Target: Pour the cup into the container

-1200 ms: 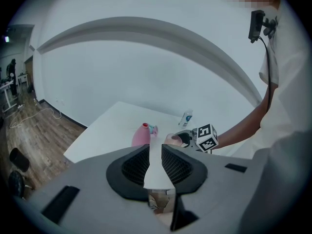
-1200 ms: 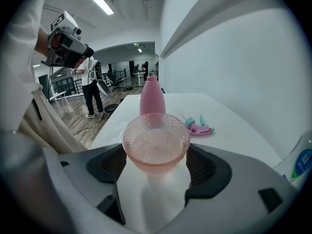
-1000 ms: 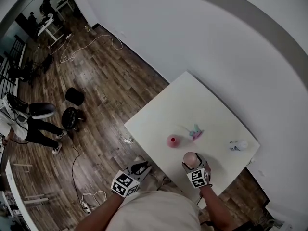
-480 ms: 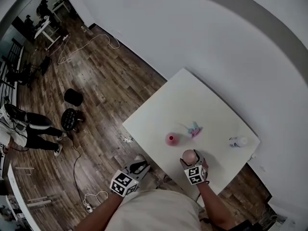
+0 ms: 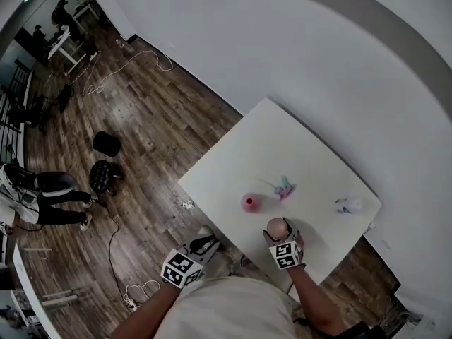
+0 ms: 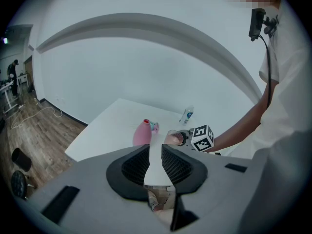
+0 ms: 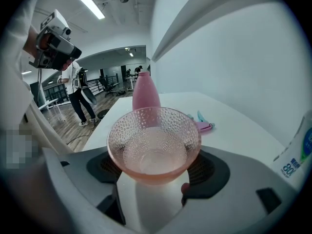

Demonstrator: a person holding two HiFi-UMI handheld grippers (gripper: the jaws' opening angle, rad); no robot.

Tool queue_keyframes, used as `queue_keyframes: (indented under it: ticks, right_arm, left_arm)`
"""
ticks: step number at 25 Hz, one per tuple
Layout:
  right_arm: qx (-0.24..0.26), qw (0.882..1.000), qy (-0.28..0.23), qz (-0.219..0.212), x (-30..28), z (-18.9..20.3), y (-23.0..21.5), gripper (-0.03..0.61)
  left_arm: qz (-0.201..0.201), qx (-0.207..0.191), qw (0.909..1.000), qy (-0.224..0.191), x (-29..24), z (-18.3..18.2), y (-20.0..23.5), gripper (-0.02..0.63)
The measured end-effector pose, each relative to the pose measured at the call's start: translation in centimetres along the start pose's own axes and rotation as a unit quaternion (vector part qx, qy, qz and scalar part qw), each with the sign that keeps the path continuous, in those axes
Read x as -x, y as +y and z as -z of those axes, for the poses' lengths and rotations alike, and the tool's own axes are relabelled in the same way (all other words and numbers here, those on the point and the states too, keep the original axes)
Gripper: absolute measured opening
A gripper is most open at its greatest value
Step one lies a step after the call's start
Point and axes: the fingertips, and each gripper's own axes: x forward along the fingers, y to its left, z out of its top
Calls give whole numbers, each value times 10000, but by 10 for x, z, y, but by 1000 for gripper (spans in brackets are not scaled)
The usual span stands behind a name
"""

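A pink dimpled glass cup (image 7: 153, 140) stands upright between the jaws of my right gripper (image 7: 155, 162), which is shut on it. In the head view the cup (image 5: 277, 227) is near the table's front edge, with the right gripper (image 5: 280, 236) behind it. The pink bottle-shaped container (image 5: 248, 203) stands upright just beyond and to the left, apart from the cup; the right gripper view shows this container (image 7: 146, 94) straight behind the cup. My left gripper (image 5: 201, 247) hangs off the table's front-left edge, and the left gripper (image 6: 155, 147) has a narrow gap with nothing in it.
A small pink and teal object (image 5: 285, 188) lies past the container. A clear plastic bottle (image 5: 351, 205) stands near the right edge of the white table (image 5: 275, 147). Cables, stools and a person (image 5: 35, 196) are on the wood floor at left.
The right gripper keeps the cup at about the same spot beside the container. The view has shifted slightly, and the person on the floor has moved left.
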Motion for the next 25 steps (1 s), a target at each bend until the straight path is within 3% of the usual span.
queue_keyframes:
  ticks: [25]
  right_arm:
    - [86,10000,30,-12,2,3,1,362]
  left_arm:
    - [63,-39,9999,78,-3,7,-9,69]
